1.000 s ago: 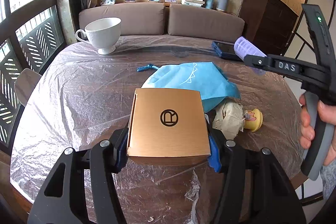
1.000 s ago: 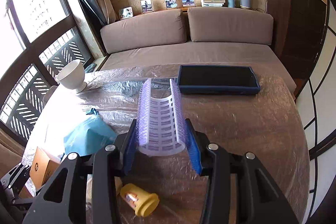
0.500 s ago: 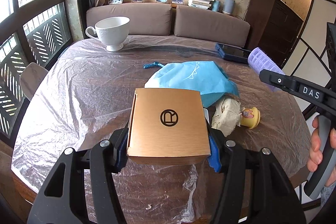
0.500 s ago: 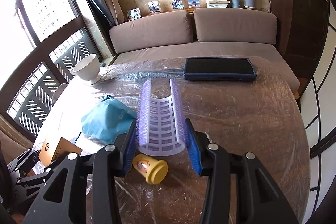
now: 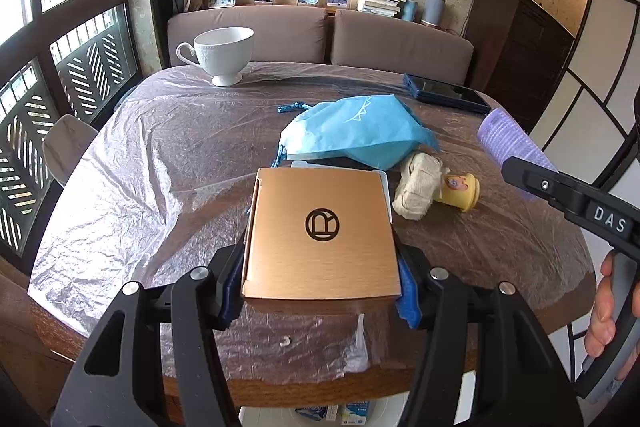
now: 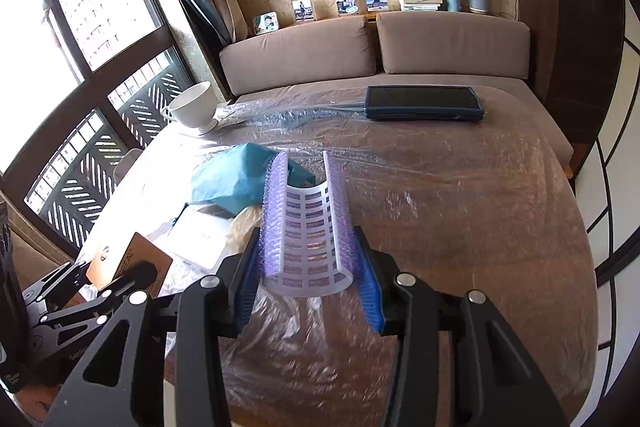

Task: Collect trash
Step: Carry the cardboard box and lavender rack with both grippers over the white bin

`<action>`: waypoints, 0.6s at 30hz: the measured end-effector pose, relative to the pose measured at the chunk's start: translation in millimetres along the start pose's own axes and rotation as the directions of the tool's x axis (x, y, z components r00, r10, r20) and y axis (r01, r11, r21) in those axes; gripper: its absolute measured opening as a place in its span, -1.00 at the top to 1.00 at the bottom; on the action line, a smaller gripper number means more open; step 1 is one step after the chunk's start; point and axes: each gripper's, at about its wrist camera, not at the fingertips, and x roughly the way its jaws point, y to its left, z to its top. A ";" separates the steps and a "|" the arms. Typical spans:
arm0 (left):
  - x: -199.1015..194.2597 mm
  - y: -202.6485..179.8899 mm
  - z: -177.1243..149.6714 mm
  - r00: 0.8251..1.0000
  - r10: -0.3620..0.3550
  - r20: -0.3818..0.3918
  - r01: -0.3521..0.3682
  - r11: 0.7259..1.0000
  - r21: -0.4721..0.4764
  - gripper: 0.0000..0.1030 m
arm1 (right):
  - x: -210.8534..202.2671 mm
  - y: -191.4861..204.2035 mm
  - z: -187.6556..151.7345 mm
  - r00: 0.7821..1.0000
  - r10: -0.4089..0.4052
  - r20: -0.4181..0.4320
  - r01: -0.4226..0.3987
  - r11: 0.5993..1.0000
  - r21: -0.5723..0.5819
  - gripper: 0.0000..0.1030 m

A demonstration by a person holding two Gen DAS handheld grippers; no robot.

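Observation:
My left gripper [image 5: 320, 291] is shut on a flat tan cardboard box [image 5: 322, 235] with a round black logo, held above the near edge of the table. My right gripper [image 6: 306, 283] is shut on a purple and white curved hair roller [image 6: 308, 227], held above the table. The roller [image 5: 512, 147] and right gripper also show at the right in the left wrist view. On the table lie a crumpled beige wad [image 5: 416, 187], a small yellow cup [image 5: 460, 189] on its side and a blue drawstring bag [image 5: 356, 131].
The round wooden table [image 5: 520, 251] is covered with clear plastic film. A white teacup [image 5: 224, 53] stands at the far left, a dark tablet [image 5: 446, 93] at the far right. A white flat item [image 6: 200, 237] lies under the bag. A sofa [image 6: 376, 47] stands behind.
Both grippers have pulled back toward the near side of the table, each with its object still held. The right gripper has also swung left.

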 end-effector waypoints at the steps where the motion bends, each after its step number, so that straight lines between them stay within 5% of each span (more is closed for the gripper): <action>1: -3.2 1.3 -2.7 1.000 -0.008 0.003 0.008 1.000 0.004 -0.16 | -4.6 2.0 -3.6 1.000 -0.003 0.003 0.003 1.000 0.002 0.17; 18: -65.2 25.6 -87.7 0.992 -0.118 -0.054 0.123 0.988 0.096 -0.16 | -77.5 72.1 -130.5 0.997 -0.076 -0.033 0.078 0.994 0.071 0.17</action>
